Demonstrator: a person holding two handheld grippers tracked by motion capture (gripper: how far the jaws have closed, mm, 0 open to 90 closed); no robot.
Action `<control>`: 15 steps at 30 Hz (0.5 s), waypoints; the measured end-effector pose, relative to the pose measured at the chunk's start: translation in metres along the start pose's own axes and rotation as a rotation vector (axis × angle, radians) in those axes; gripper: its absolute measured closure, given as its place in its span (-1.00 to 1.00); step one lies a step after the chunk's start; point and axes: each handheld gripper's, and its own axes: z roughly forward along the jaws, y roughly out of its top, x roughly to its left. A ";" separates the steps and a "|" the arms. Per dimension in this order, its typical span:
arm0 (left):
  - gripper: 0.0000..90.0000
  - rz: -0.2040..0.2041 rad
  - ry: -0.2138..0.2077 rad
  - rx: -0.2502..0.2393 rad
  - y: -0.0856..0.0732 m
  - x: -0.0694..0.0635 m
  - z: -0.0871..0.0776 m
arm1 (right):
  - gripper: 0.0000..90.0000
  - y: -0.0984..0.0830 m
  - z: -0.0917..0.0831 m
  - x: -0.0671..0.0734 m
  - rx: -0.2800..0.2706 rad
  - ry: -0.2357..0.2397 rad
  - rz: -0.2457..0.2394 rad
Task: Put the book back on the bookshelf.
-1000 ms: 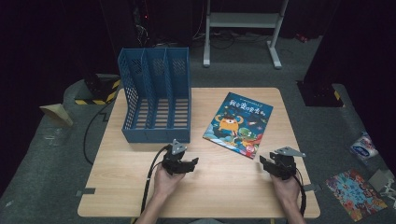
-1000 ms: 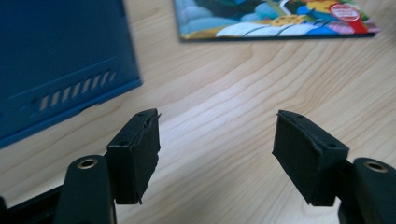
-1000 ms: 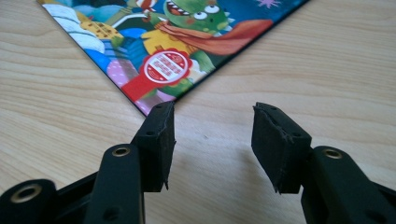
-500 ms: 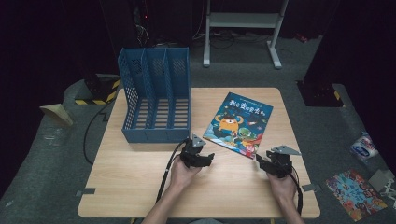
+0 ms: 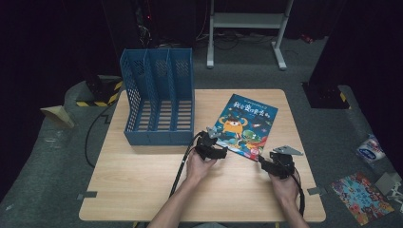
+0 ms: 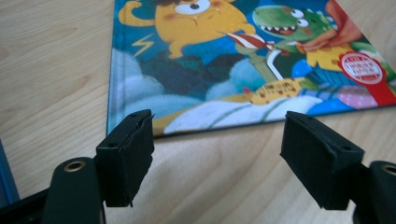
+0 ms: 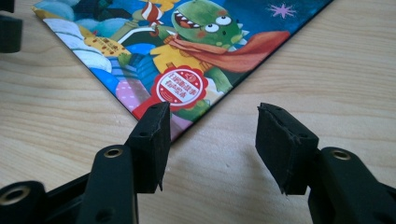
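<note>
A colourful picture book (image 5: 247,122) lies flat on the wooden table (image 5: 138,190), right of centre. My left gripper (image 5: 212,138) sits at the book's near left edge. Its jaws have just been opening and stand open (image 6: 219,154), with bare wood between them and the book's edge (image 6: 233,60) just beyond the pads. My right gripper (image 5: 264,158) is at the book's near corner. Its jaws have also just been opening and stand open (image 7: 210,140). The corner of the book (image 7: 187,51) reaches the left pad, and nothing is gripped.
A blue three-slot file holder (image 5: 159,95) stands on the table's back left, close to my left hand. A black cable (image 5: 182,164) trails from the left gripper to the near edge. A colourful sheet (image 5: 363,197) and a white packet (image 5: 370,149) lie on the floor at the right.
My left hand has moved right and away from me, up to the book's near edge. The right gripper has shifted only slightly toward the book's corner. The book has not moved.
</note>
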 end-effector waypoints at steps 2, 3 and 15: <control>-0.47 -0.010 0.007 0.009 0.003 0.002 0.004 | 0.00 0.001 0.001 0.001 -0.004 -0.001 -0.003; -0.48 -0.013 0.014 0.009 0.005 0.002 0.005 | -0.03 0.003 0.003 0.002 -0.002 -0.001 -0.002; -0.51 -0.050 0.077 0.014 0.018 0.011 0.024 | -0.14 0.006 0.017 0.008 0.006 -0.014 0.025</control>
